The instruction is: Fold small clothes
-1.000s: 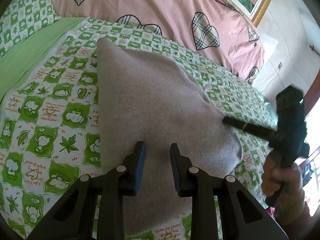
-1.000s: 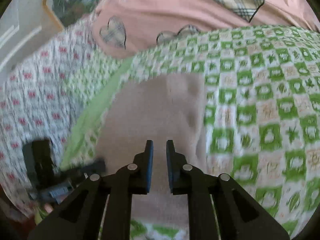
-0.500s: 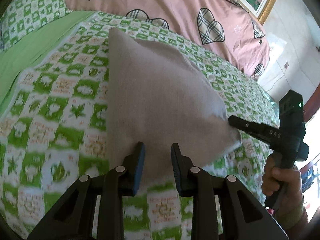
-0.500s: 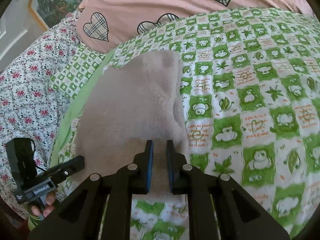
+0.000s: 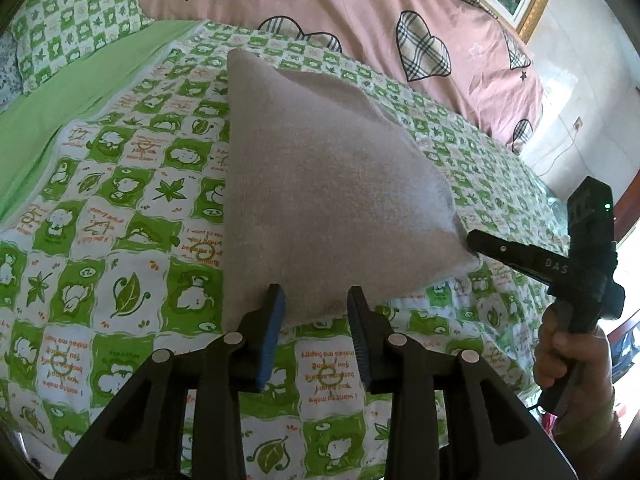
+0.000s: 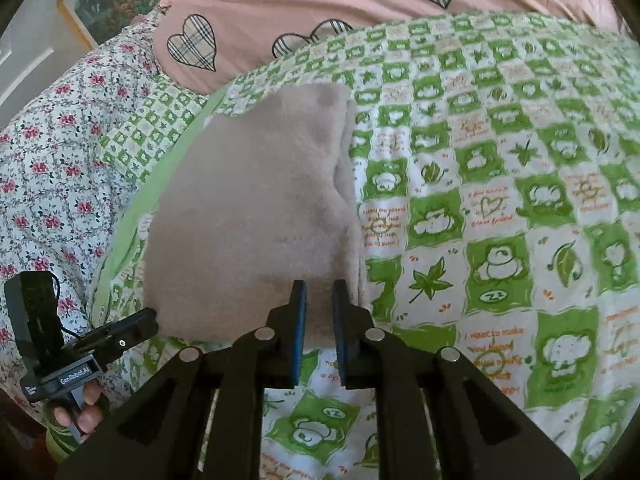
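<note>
The beige cloth (image 5: 320,184) lies on the green-checked bedspread (image 5: 120,240) of the bed, its near edge partly hidden behind both sets of jaws, and in the right wrist view its surface is too blurred to show where the folds run. The left gripper (image 5: 316,320) has its jaws parted, with nothing gripped, at the cloth's near edge. The right gripper (image 6: 319,300) has its jaws narrowly apart and empty, and both have drawn back since a second ago.
</note>
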Motion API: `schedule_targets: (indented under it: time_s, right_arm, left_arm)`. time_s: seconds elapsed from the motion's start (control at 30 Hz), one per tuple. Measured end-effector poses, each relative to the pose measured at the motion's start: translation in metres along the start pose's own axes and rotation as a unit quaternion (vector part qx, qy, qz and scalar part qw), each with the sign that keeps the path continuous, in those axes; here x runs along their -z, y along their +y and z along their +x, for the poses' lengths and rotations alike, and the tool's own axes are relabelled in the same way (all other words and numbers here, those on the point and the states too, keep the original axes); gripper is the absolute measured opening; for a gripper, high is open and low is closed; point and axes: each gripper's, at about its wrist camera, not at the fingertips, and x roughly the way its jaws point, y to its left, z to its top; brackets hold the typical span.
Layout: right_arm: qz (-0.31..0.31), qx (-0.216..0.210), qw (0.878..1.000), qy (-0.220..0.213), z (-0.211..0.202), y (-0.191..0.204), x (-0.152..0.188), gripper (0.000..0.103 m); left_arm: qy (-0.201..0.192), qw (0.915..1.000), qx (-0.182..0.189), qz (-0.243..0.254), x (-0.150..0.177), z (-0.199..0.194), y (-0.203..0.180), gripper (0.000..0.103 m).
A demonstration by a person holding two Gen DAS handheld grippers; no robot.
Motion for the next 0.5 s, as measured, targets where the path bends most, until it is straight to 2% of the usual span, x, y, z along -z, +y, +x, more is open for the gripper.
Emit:
schedule_targets:
  time_s: [0.07, 0.17, 0.3, 0.37, 0.43, 0.5]
  right_arm:
    - [-0.004, 0.000, 1.000, -0.006, -0.006, 0.004, -0.001, 0.018]
    - [-0.010, 0.000, 1.000, -0.012, -0.013, 0.007, 0.000, 0.035]
    - [-0.020, 0.005, 1.000, -0.013, -0.017, 0.013, 0.005, 0.036]
    - [-0.029, 0.009, 0.999, -0.013, -0.019, 0.018, 0.010, 0.037]
    - [-0.041, 0.016, 0.999, -0.011, -0.021, 0.022, 0.015, 0.040]
    - [-0.051, 0.022, 0.998, -0.009, -0.022, 0.024, 0.020, 0.051]
  left_arm:
    - [0.001, 1.0000, 0.000, -0.005, 0.000, -0.003, 0.001, 0.037]
    - [-0.003, 1.0000, -0.009, -0.003, 0.002, -0.011, -0.001, 0.041]
    - [-0.008, 0.9993, -0.035, -0.003, 0.004, -0.021, -0.002, 0.059]
    - [-0.010, 0.9989, -0.045, -0.005, 0.005, -0.027, 0.000, 0.060]
    - [-0.013, 0.9983, -0.057, -0.005, 0.006, -0.032, 0.001, 0.066]
    - [-0.017, 0.9970, -0.075, -0.002, 0.007, -0.037, 0.002, 0.073]
